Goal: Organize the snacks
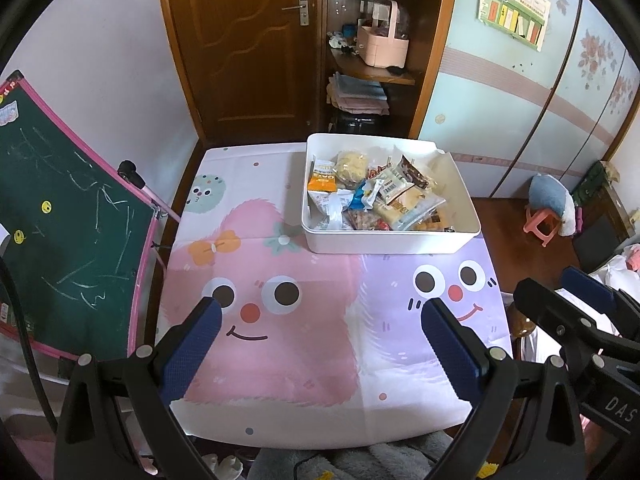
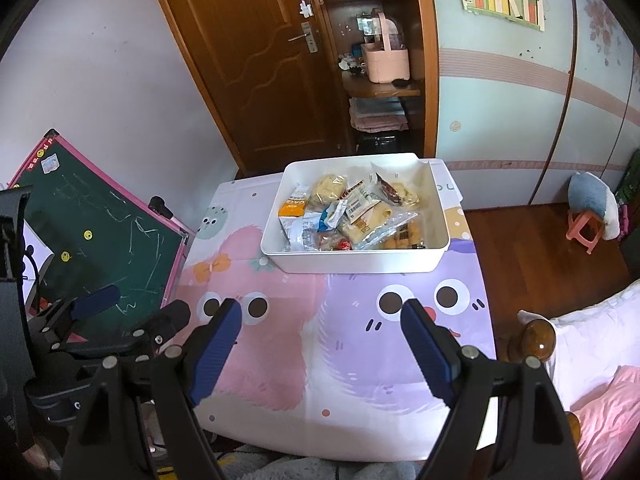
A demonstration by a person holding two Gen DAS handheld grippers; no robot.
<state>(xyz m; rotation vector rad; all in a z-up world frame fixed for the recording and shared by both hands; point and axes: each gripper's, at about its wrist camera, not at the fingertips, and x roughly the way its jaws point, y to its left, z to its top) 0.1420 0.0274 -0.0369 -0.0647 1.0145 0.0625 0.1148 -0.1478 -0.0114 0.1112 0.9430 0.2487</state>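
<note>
A white rectangular bin (image 1: 384, 242) (image 2: 360, 262) stands at the far side of the table, filled with several wrapped snacks (image 1: 376, 196) (image 2: 352, 216), among them an orange packet (image 1: 322, 180) (image 2: 294, 206). My left gripper (image 1: 322, 312) hangs open over the pink cartoon face, well short of the bin, nothing between its blue pads. My right gripper (image 2: 322, 314) is open too, above the purple face, with nothing in it. Each gripper shows in the other's view: the right one (image 1: 568, 292) at the right edge, the left one (image 2: 132, 304) at the left.
The table wears a cartoon cloth (image 1: 280, 352) (image 2: 352, 380). A green chalkboard (image 1: 60, 216) (image 2: 108, 236) leans at the left. Behind stand a wooden door (image 1: 244, 40), shelves with a pink basket (image 1: 384, 46), and a wardrobe. A pink stool (image 2: 584, 228) and bedding (image 2: 600, 360) lie right.
</note>
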